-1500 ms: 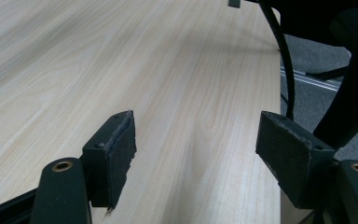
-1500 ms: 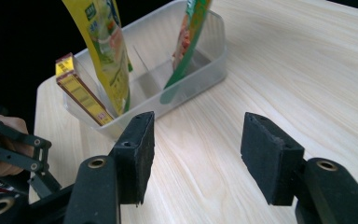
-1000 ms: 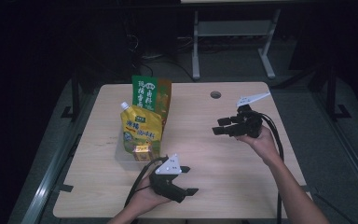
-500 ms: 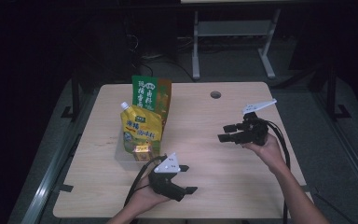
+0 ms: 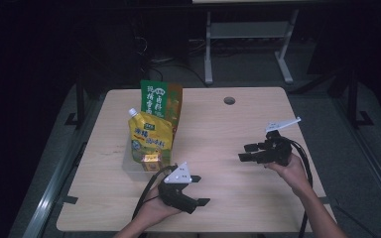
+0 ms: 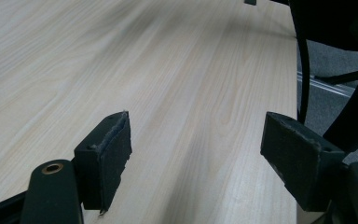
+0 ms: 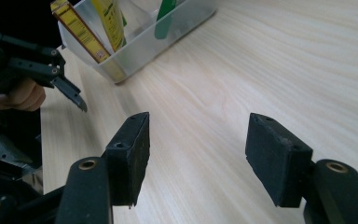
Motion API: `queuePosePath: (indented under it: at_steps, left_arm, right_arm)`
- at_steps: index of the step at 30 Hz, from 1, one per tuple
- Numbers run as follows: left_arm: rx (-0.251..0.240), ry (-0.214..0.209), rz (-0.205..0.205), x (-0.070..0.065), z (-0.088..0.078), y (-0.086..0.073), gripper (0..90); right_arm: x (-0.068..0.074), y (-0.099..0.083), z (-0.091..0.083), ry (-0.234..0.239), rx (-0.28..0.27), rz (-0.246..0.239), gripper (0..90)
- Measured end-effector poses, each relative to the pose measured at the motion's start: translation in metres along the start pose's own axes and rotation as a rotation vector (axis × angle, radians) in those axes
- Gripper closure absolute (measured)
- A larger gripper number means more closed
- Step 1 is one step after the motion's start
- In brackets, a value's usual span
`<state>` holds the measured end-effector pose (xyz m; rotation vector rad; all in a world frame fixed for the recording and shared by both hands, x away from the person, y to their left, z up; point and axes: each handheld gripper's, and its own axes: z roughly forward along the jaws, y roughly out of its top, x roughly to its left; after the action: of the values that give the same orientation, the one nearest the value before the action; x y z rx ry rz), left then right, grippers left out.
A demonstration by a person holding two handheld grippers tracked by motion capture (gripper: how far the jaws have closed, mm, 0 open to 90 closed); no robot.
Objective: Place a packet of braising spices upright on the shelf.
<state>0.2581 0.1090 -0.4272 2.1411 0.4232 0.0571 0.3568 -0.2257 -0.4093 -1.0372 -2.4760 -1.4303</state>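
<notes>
Yellow pouch stands in the clear tub, left of centre in the high view, green box behind it. My left gripper sits released at lower centre; my right gripper, released and empty, hangs at centre right.

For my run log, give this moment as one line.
left gripper: open, empty | right gripper: open, empty | yellow pouch: in clear bin

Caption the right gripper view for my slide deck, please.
Open right claw faces a clear bin of packets across the wooden table.
</notes>
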Motion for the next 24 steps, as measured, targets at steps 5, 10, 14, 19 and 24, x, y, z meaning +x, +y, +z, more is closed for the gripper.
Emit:
queuePosePath:
  at_steps: [5, 10, 14, 19, 24]
  left_arm:
    - [0.006, 0.005, 0.008, 0.001, 0.000, 0.000, 23.6]
    - [0.009, 0.005, -0.005, -0.001, 0.001, -0.002, 23.1]
    - [0.010, 0.011, -0.004, 0.000, 0.000, -0.002, 23.0]
    - [0.008, 0.014, -0.006, 0.001, 0.000, -0.002, 23.0]
    - [0.011, 0.013, -0.007, 0.001, 0.000, -0.003, 23.0]
  right_arm:
    - [0.002, -0.014, -0.001, 0.000, 0.015, 0.010, 38.6]
    - [0.003, -0.032, -0.004, 0.004, 0.001, 0.027, 38.2]
    - [0.004, -0.044, -0.009, 0.005, -0.006, 0.043, 38.0]
    - [0.007, -0.054, -0.013, 0.000, -0.010, 0.054, 36.5]
    - [0.010, -0.064, -0.014, -0.002, -0.014, 0.060, 36.2]
